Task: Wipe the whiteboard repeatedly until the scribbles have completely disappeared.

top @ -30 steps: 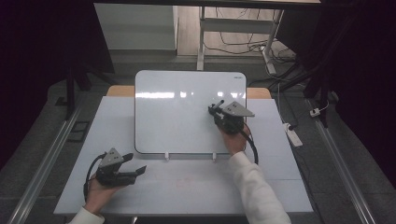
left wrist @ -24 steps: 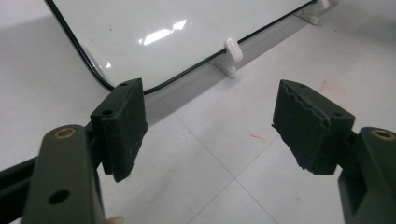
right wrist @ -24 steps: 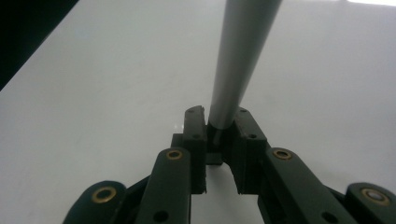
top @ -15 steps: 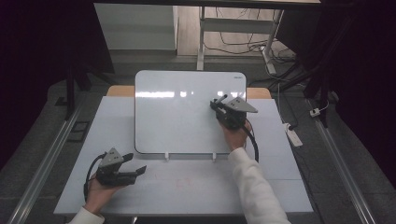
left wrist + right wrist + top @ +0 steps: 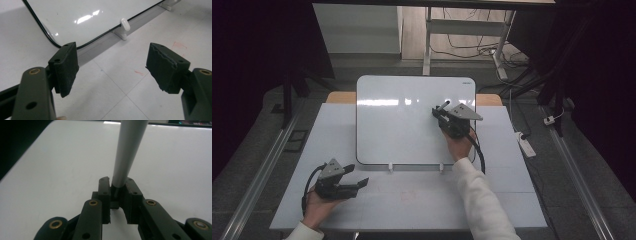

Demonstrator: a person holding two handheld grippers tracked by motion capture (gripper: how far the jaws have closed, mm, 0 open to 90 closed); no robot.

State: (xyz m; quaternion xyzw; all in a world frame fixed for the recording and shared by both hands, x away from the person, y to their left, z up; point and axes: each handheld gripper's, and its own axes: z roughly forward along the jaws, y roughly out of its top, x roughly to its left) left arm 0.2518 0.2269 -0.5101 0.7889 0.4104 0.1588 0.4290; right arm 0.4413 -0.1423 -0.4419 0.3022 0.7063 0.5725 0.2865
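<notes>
over the whiteboard's (image 5: 402, 120) right half, right gripper (image 5: 443, 111) clamps a grey pen (image 5: 127, 150), its far end at the board's upper right; near the table's (image 5: 422, 195) front left corner, left gripper (image 5: 360, 184) gapes wide, holding nothing

Leaning tilted on two small white clips on the table: a white whiteboard (image 5: 402, 125) with rounded corners and thin dark edge, surface shining and clean. Standing out over its right part: a slim grey marker (image 5: 127, 152), pinched at its lower end.
</notes>
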